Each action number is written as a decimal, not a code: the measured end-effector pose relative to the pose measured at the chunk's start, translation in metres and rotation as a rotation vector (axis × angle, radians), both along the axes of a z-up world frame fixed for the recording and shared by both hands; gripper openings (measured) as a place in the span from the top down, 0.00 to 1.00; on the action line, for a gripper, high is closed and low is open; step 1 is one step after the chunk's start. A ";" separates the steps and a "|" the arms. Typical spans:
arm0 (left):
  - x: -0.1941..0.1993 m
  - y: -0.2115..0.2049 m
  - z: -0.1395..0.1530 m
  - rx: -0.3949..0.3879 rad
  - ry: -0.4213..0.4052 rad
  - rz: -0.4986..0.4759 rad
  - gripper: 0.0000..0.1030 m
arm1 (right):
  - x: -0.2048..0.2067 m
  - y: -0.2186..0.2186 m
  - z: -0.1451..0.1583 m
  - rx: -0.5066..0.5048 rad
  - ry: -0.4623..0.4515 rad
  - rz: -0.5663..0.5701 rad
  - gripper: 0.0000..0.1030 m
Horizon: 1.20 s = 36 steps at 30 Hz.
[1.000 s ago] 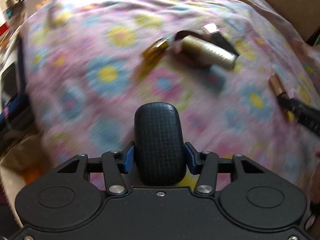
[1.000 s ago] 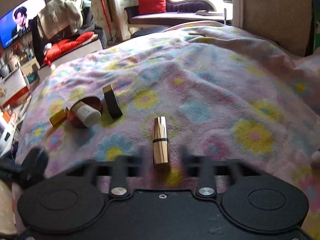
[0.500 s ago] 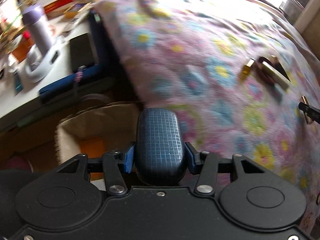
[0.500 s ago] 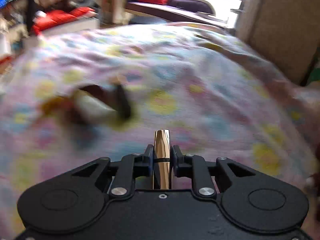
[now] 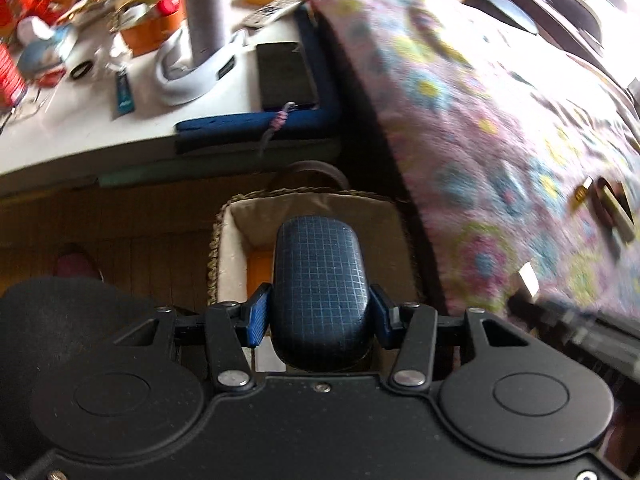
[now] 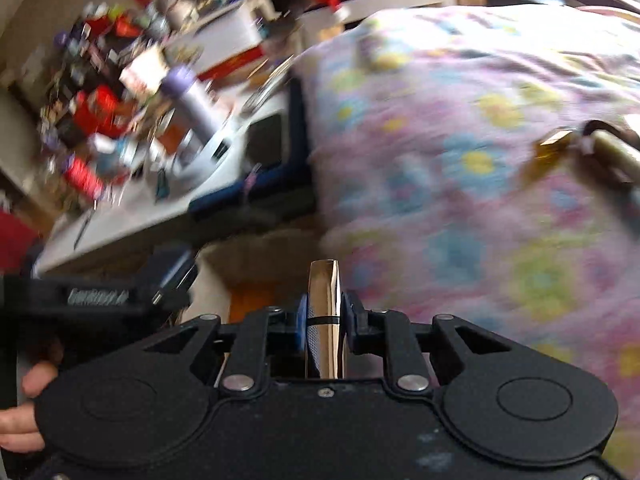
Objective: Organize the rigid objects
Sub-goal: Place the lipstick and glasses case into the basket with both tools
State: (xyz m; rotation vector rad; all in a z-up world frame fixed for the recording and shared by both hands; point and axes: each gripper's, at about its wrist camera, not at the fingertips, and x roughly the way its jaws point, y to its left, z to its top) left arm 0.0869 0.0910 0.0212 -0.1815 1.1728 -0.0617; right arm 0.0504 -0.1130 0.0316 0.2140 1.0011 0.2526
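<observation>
My left gripper (image 5: pixel 319 312) is shut on a dark blue checked case (image 5: pixel 320 276) and hangs over a woven basket (image 5: pixel 224 240) with a beige lining that stands on the floor beside the bed. My right gripper (image 6: pixel 325 322) is shut on a gold lipstick tube (image 6: pixel 324 300) and is above the basket's edge (image 6: pixel 216 264) too. The left gripper's body (image 6: pixel 100 300) shows at the left of the right wrist view, with a hand (image 6: pixel 24 412) below it. Left on the flowered blanket (image 5: pixel 500 140) are a small gold piece (image 6: pixel 550 146), a cream bottle (image 6: pixel 618 156) and a dark ring (image 5: pixel 600 200).
A cluttered white table (image 5: pixel 80 128) stands beyond the basket, with a purple flask (image 5: pixel 206 8), a black phone (image 5: pixel 284 76) and a blue folded mat (image 5: pixel 256 124) at its near edge. The wooden floor (image 5: pixel 100 232) lies left of the basket.
Both grippers swung left from over the blanket to the basket beside the bed. The right gripper closed on the gold lipstick and lifted it off the blanket. The left kept its case.
</observation>
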 end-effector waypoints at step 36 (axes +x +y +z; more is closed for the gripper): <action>0.004 0.017 -0.015 0.050 0.056 0.050 0.23 | -0.003 0.070 -0.030 -0.211 0.052 -0.072 0.38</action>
